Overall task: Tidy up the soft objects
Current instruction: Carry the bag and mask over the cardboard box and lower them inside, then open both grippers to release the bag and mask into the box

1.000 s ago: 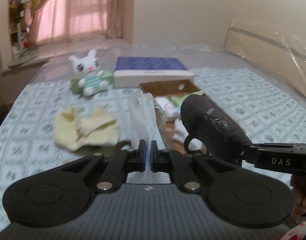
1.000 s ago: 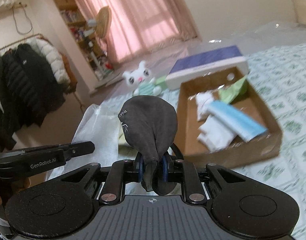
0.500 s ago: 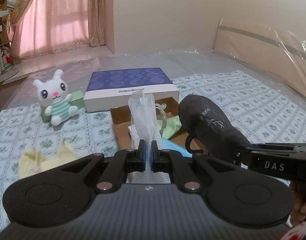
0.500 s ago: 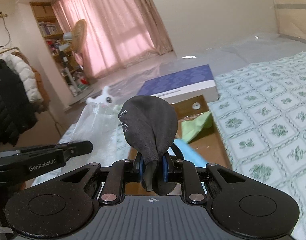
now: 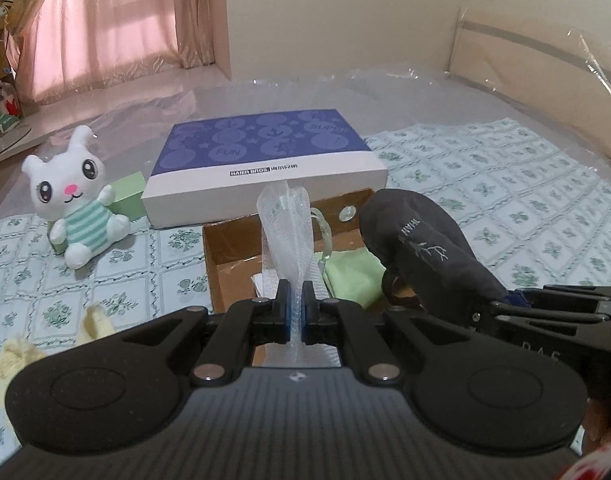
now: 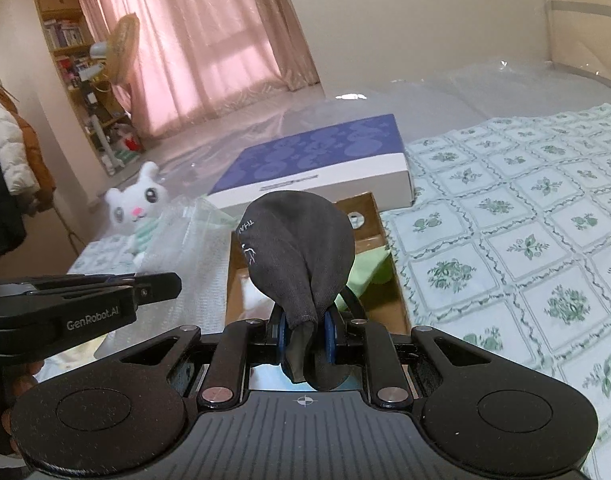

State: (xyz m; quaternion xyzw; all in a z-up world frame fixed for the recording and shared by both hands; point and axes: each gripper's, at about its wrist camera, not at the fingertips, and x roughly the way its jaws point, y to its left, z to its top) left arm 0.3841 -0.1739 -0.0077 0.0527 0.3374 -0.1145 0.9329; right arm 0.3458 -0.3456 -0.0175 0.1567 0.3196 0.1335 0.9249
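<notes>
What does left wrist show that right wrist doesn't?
Left wrist only: the yellow cloth at the lower left and the small green box behind the plush.

Right wrist only: the bookshelf, the fan and the hanging jackets.

Both: the cardboard box, the purple-topped box, the plush bunny, the clear mesh bag in the left hand-held gripper, and the dark sock in the right hand-held gripper.

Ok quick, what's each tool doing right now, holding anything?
Left tool: shut on the clear mesh bag.
Right tool: shut on the dark grey sock.
</notes>
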